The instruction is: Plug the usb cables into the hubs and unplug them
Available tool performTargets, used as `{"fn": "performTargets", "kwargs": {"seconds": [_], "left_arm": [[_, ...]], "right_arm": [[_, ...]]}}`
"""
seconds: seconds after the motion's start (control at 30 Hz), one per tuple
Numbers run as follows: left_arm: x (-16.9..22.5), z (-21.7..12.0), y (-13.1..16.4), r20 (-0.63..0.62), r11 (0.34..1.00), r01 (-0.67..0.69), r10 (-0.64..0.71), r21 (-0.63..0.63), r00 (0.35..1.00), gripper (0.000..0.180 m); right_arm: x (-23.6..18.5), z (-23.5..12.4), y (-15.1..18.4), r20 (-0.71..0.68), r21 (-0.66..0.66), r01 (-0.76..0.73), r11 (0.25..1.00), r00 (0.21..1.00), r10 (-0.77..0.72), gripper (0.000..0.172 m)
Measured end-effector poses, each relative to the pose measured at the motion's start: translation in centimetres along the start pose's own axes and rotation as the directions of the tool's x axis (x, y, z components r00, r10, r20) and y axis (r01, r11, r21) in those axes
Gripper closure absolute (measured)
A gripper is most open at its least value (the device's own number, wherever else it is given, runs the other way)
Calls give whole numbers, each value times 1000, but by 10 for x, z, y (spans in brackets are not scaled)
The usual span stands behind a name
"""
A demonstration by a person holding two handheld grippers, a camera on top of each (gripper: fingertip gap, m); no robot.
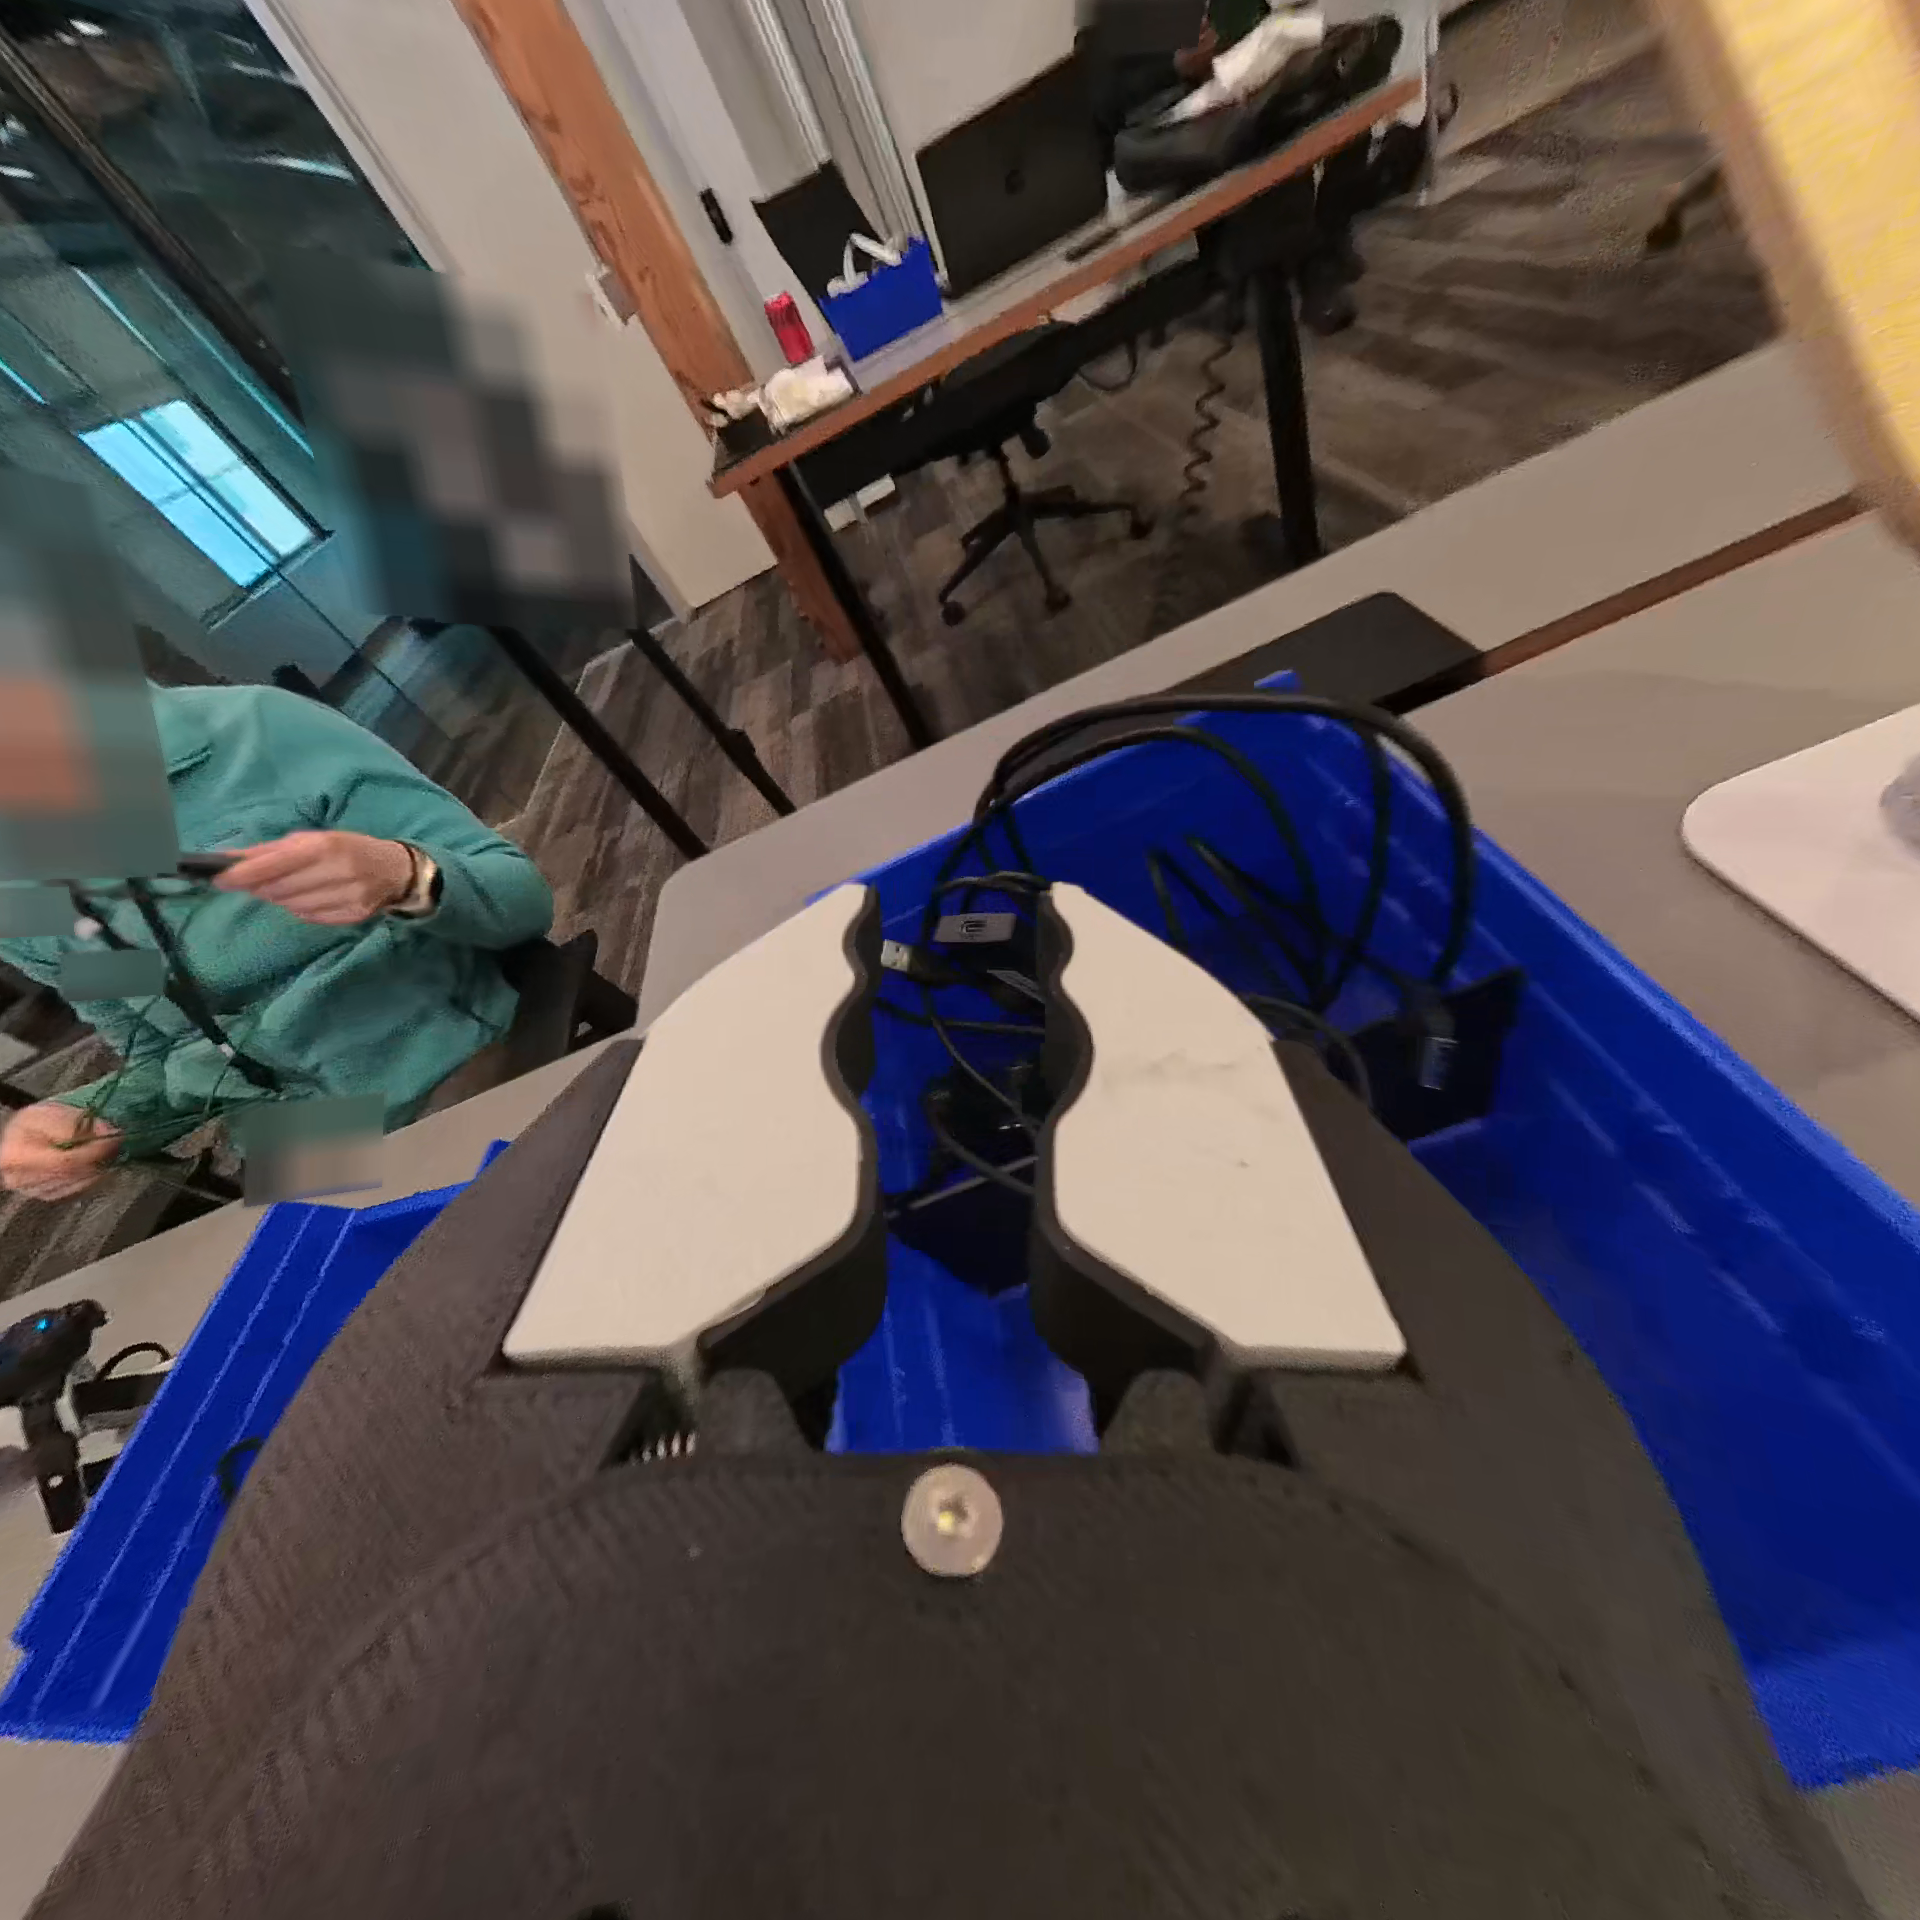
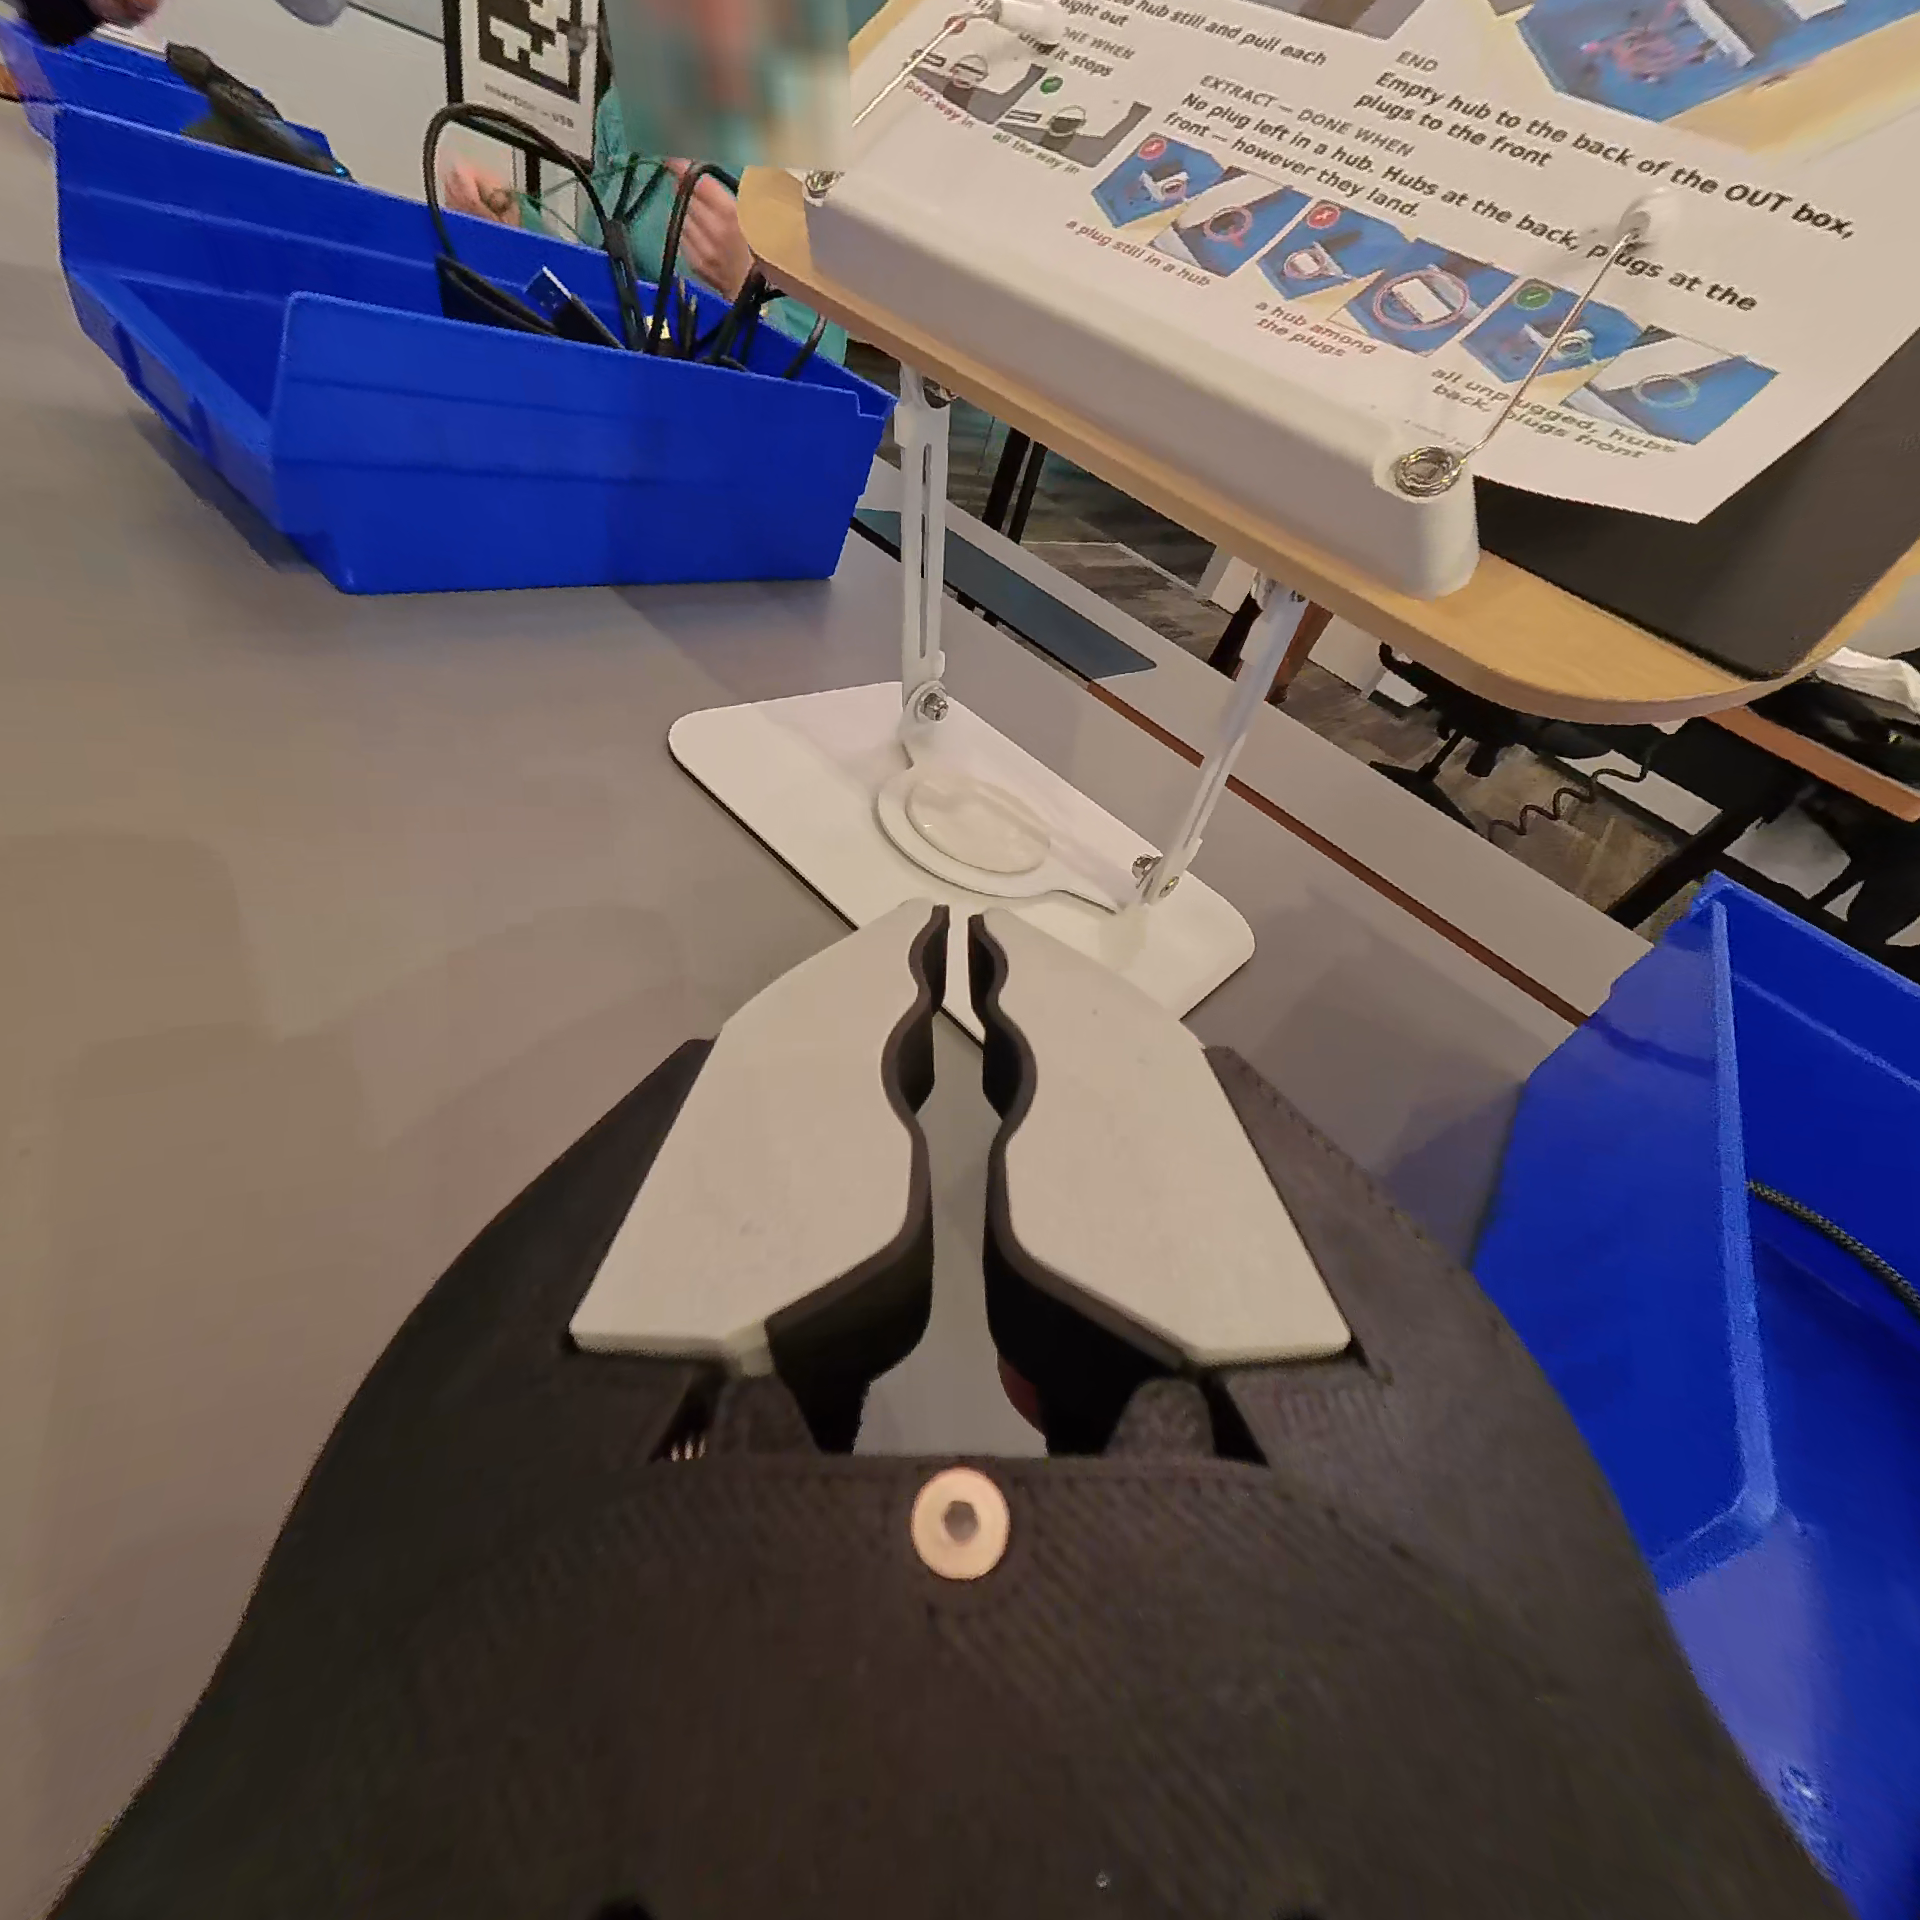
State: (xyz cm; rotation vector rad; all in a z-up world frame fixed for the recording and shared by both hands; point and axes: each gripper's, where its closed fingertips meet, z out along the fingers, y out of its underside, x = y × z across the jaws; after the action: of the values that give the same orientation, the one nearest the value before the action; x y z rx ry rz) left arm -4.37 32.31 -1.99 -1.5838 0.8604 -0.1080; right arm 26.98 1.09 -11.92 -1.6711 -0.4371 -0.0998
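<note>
Inside blue bin (image 1: 1662, 1195) — tangled black usb cables (image 1: 1299, 831), dark hubs (image 1: 1444, 1049).

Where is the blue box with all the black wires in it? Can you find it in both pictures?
Left wrist view: the blue bin with black cables fills the middle and lower right, right under the open left gripper.
Right wrist view: the same bin sits far off at the upper left on the grey table, with cables sticking out of it.
Shared landmark: the white stand base on the table.
</note>
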Motion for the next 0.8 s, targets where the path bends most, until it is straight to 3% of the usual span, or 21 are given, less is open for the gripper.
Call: {"fn": "performTargets", "kwargs": {"seconds": [0.23, 0.37, 0.5, 0.53, 0.63, 0.8], "left_arm": [[-5, 53, 25, -67, 980, -54, 42, -189, 997, 149], [0, 75, 42, -115, 942, -131, 99, -310, 988, 149], [14, 91, 63, -210, 902, -156, 74, -404, 975, 141], [16, 95, 68, -217, 893, -173, 88, -415, 972, 133], [11, 101, 67, -194, 887, -215, 146, -408, 970, 141], [6, 102, 67, -183, 870, -265, 205, -416, 961, 134]], "right_arm": [[1, 1, 2, 9, -5, -2, 1000, 1000, 2, 168], [0, 2, 3, 18, -6, 3, 1000, 1000, -3, 169], [1, 1, 3, 17, -5, 4, 1000, 1000, -4, 169], [1, 1, 2, 16, -4, 4, 1000, 1000, -4, 169], [2, 1, 2, 18, -3, 1, 1000, 1000, -1, 169], [3, 0, 1, 16, 2, 0, 1000, 1000, 0, 169]]}}
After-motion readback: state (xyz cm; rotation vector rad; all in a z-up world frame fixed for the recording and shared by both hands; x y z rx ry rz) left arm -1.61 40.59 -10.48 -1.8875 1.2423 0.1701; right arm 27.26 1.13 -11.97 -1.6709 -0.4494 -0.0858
